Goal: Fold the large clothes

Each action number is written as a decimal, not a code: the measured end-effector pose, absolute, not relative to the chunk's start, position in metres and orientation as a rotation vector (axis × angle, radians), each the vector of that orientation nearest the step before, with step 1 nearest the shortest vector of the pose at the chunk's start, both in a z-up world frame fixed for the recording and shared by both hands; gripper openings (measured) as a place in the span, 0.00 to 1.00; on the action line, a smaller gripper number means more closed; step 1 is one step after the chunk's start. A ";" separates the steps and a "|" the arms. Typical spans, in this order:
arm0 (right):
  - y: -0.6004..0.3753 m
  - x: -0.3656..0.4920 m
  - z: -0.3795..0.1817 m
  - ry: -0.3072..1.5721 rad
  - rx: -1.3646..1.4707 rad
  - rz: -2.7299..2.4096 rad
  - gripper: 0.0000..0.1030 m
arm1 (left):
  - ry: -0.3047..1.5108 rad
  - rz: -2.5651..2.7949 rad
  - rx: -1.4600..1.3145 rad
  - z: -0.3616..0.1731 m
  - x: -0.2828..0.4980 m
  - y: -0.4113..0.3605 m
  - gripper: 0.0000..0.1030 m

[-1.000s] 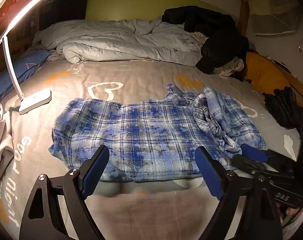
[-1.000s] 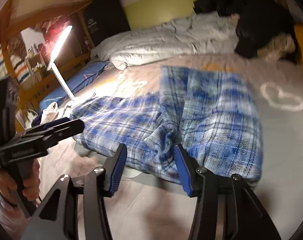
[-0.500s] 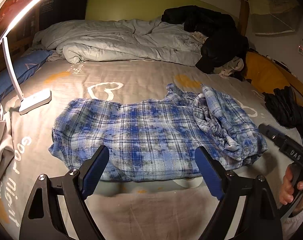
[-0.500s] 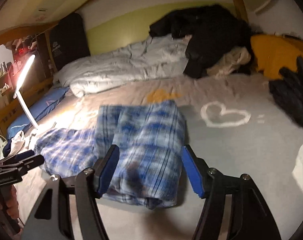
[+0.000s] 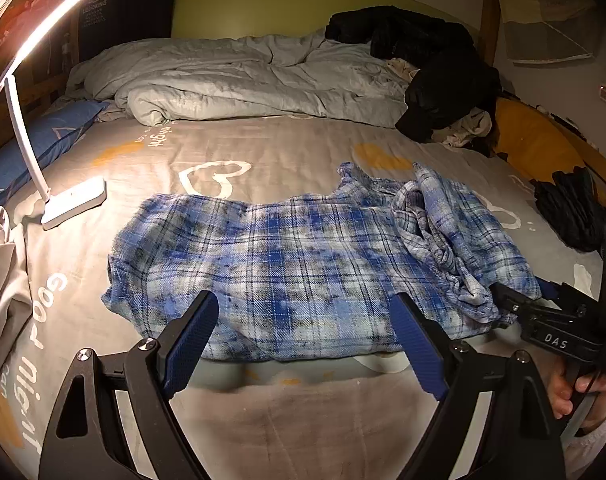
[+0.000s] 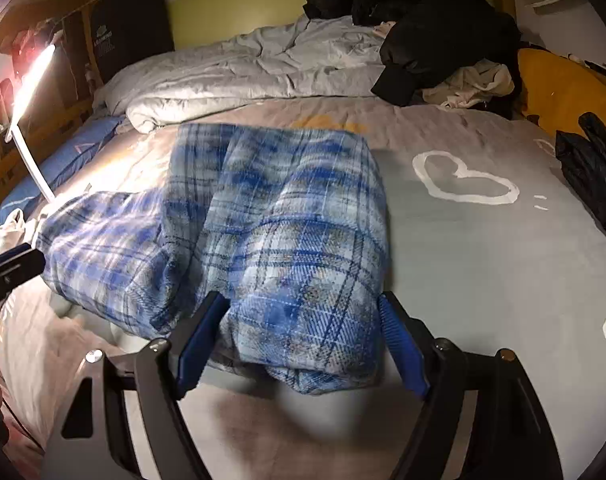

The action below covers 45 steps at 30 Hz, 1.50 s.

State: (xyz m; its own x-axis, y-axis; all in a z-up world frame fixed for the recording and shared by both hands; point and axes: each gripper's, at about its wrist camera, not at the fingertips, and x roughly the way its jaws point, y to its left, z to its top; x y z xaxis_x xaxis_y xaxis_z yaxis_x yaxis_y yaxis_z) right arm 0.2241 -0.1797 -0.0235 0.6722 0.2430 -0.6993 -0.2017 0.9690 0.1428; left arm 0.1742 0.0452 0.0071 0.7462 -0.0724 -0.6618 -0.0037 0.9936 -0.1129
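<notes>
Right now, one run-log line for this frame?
step: fold plaid garment | left gripper: open, empty, above near edge | right gripper: jaws opening, garment's bunched end between | surface: bed sheet

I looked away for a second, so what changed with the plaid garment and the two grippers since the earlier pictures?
The right gripper swung out to the right, then returned to the blue plaid garment; its folded end lies between the fingers, which are opening. The left gripper stayed open and still. The desk lamp and duvet are unchanged.

Blue plaid garment [image 5: 303, 268], rumpled, on bed
</notes>
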 end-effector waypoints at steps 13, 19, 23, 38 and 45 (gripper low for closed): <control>-0.189 0.208 0.014 0.643 0.053 0.227 0.96 | 0.653 0.147 -0.164 0.027 0.180 0.110 0.92; -0.194 0.210 0.012 0.648 0.060 0.207 0.98 | 0.644 0.222 -0.191 0.018 0.189 0.133 0.98; -0.196 0.212 0.011 0.655 0.070 0.212 0.99 | 0.630 0.232 -0.235 0.012 0.191 0.142 1.00; -0.193 0.211 0.011 0.662 0.063 0.224 0.99 | 0.863 0.168 -0.650 -0.067 0.219 0.200 0.94; -0.195 0.212 0.011 0.669 0.065 0.218 0.99 | 0.876 0.187 -0.551 -0.068 0.222 0.180 0.83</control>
